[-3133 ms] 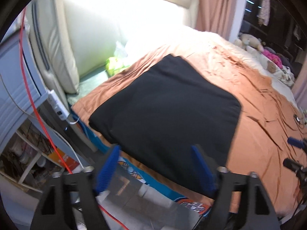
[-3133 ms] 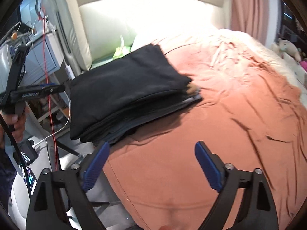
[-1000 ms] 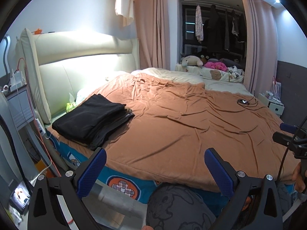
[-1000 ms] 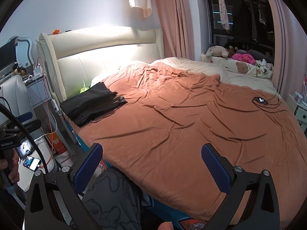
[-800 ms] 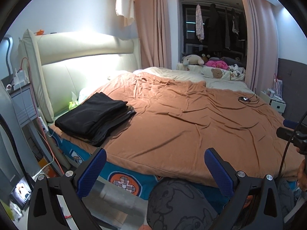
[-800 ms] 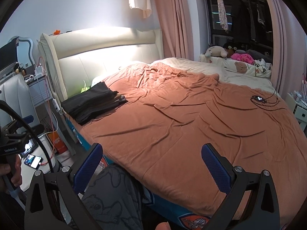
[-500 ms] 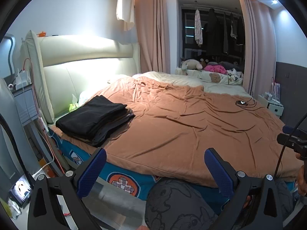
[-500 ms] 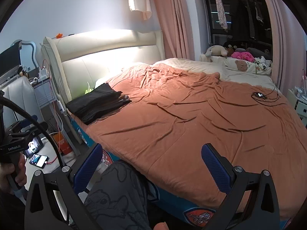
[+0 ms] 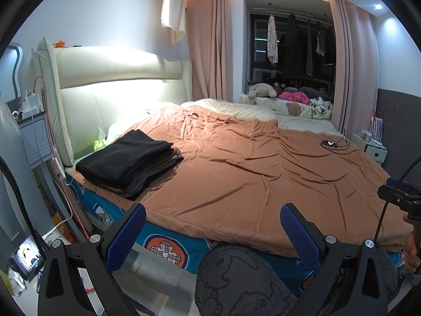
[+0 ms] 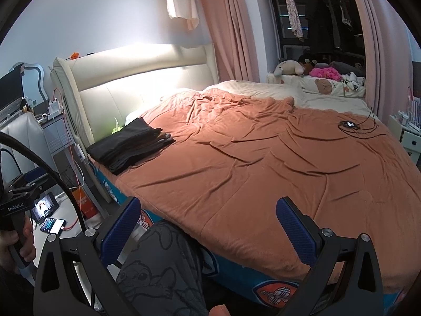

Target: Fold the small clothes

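Observation:
A stack of folded black clothes (image 9: 129,162) lies on the near left corner of the bed, on the brown blanket (image 9: 250,163). The stack also shows in the right wrist view (image 10: 131,144). My left gripper (image 9: 210,234) is open and empty, held back from the bed's front edge above my knee. My right gripper (image 10: 208,226) is open and empty, also short of the bed. The left gripper's body shows at the left edge of the right wrist view (image 10: 23,192).
A cable with a small device (image 9: 330,144) lies on the blanket at the far right. Stuffed toys (image 9: 263,90) sit at the back. A bedside unit (image 9: 36,142) and a phone (image 10: 51,225) on the floor stand left. My knee (image 9: 236,276) is below the grippers.
Both grippers have pulled far back from the black stack and risen, so the whole bed now shows. Over the last second the views only drift slightly.

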